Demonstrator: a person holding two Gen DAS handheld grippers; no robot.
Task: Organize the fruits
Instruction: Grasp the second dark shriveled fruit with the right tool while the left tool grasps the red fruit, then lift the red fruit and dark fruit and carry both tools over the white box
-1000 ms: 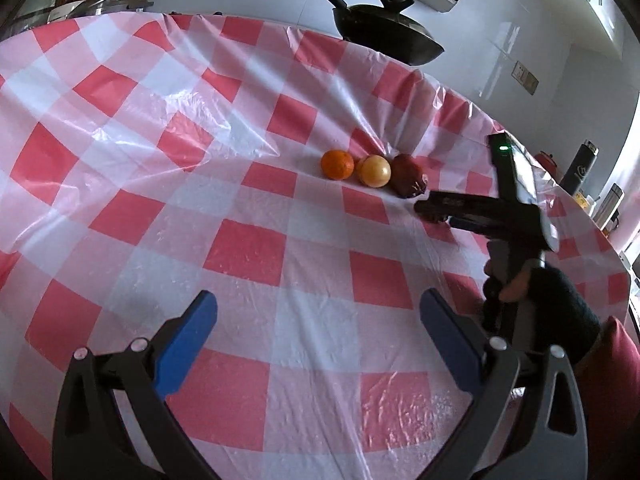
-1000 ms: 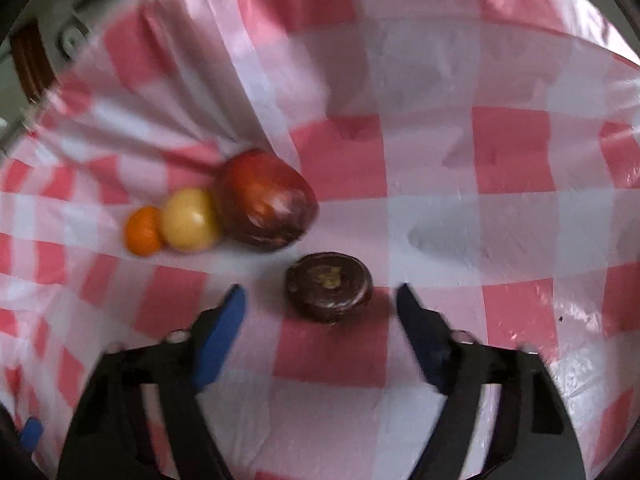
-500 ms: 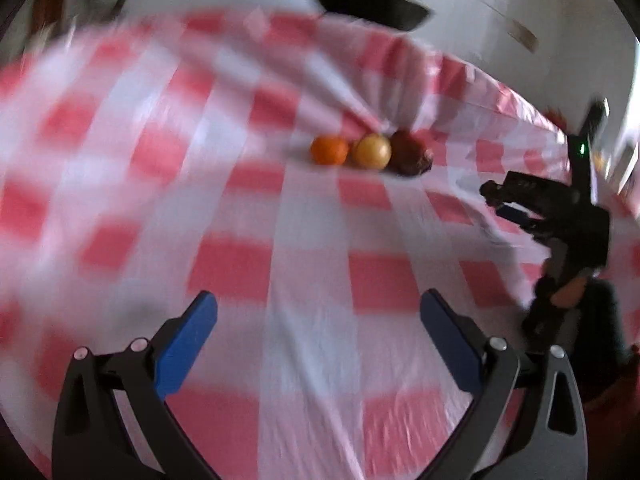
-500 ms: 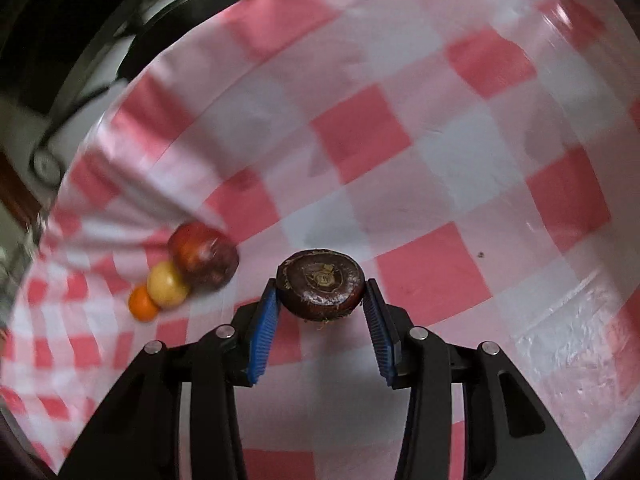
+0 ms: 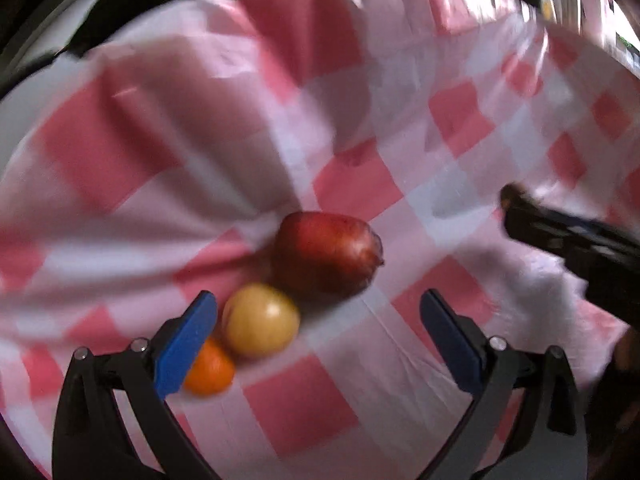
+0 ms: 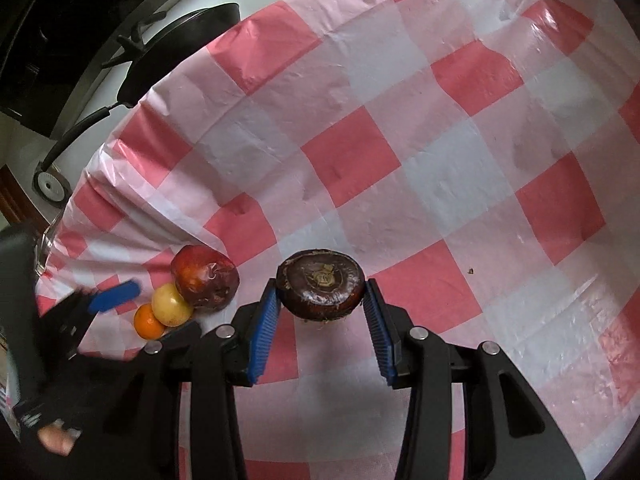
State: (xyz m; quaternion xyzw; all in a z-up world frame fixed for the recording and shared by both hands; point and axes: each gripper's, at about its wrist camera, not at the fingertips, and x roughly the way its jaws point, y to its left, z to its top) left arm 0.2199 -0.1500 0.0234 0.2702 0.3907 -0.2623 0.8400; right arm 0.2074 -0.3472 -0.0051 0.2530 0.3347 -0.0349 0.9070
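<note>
Fruits: dark round fruit (image 6: 321, 289), a second ago loose on the cloth (image 6: 400, 128), now being pinched by right gripper (image 6: 320, 304); left gripper (image 5: 316, 338), spread, now hanging over the row of three (image 5: 326, 258).

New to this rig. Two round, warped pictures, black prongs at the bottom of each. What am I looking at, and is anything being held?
No robot here: a person carries a hand-held gripper in each hand, each with a fisheye camera looking along its two blue-padded fingers.

The left wrist picture is the left hand-held gripper. It is open and empty, close over a row of three fruits: an orange, a yellow fruit and a red apple, all touching. The picture is blurred.

The right wrist picture is the right hand-held gripper. Its jaws have just closed, and its pads press on a dark brown round fruit.

Everything sits on a red-and-white checked tablecloth. A black pan stands beyond the table edge.
</note>
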